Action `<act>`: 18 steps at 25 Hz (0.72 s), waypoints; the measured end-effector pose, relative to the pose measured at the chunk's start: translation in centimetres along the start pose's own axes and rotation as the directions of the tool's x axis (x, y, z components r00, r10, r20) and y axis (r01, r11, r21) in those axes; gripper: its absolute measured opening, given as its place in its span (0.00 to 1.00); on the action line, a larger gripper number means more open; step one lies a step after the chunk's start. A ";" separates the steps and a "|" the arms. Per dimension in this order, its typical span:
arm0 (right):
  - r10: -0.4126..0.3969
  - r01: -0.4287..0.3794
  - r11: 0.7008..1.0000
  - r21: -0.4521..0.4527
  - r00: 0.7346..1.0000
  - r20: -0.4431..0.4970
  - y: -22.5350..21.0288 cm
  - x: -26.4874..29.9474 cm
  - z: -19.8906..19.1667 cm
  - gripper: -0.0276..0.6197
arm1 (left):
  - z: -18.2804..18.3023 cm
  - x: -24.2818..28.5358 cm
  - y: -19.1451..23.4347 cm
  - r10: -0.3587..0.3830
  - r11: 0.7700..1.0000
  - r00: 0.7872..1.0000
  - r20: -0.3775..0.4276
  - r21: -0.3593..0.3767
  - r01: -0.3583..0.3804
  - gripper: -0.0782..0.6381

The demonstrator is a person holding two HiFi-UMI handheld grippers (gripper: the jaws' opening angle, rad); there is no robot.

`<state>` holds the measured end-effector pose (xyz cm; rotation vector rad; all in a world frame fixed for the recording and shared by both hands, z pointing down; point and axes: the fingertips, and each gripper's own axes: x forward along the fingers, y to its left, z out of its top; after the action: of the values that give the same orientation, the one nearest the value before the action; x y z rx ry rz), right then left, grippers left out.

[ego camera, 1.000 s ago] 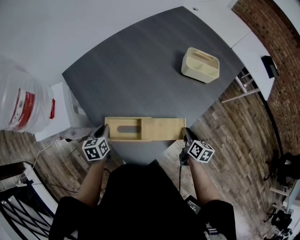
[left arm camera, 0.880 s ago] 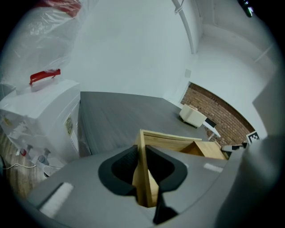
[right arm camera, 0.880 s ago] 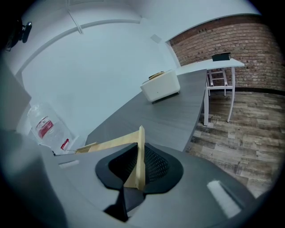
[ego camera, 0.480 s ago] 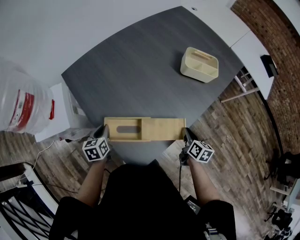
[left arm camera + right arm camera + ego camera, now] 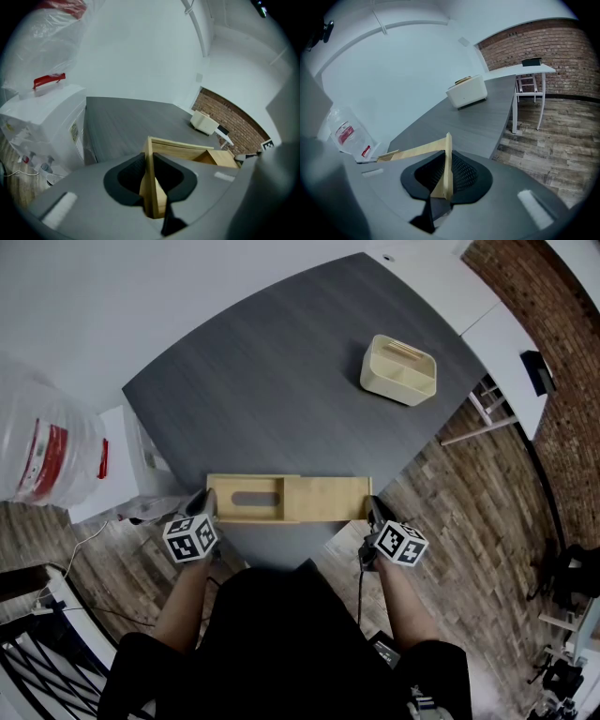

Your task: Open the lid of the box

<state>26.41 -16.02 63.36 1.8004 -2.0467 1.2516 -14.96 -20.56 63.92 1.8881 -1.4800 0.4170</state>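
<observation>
A long pale wooden box (image 5: 223, 487) lies along the near edge of the dark grey table (image 5: 281, 381). Its sliding lid (image 5: 326, 499) stands drawn out to the right, and a dark oval shows in the uncovered left part. My left gripper (image 5: 208, 500) is shut on the box's left end wall (image 5: 150, 187), one pad on each side of the thin board. In the left gripper view the open inside of the box (image 5: 180, 151) shows beyond it. My right gripper (image 5: 372, 508) is shut on the lid's right end (image 5: 448, 161), which stands edge-on between the pads.
A cream divided tray (image 5: 400, 369) sits at the table's far right. Left of the table stand a white bin (image 5: 122, 460) and a large clear bag with red print (image 5: 42, 442). A white desk (image 5: 506, 334) and wood floor (image 5: 469, 474) lie to the right.
The lid's right end sits very slightly further right, so box and lid together look a little longer. Both grippers have barely moved.
</observation>
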 end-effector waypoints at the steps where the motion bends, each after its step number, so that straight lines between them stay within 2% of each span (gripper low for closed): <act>1: 0.001 -0.001 1.000 0.000 1.000 0.000 0.0 0.0 0.0 0.11 | 0.0 0.0 0.0 0.000 1.000 1.000 0.000 0.000 0.000 0.18; 18: -0.043 0.044 0.999 -0.024 0.999 0.010 -0.5 -0.2 0.0 0.11 | 0.2 0.1 0.1 0.024 1.000 1.000 0.011 -0.004 -0.024 0.18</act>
<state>26.86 -15.80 63.45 1.8330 -2.0070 1.2041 -15.09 -20.79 63.91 1.8741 -1.5114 0.4157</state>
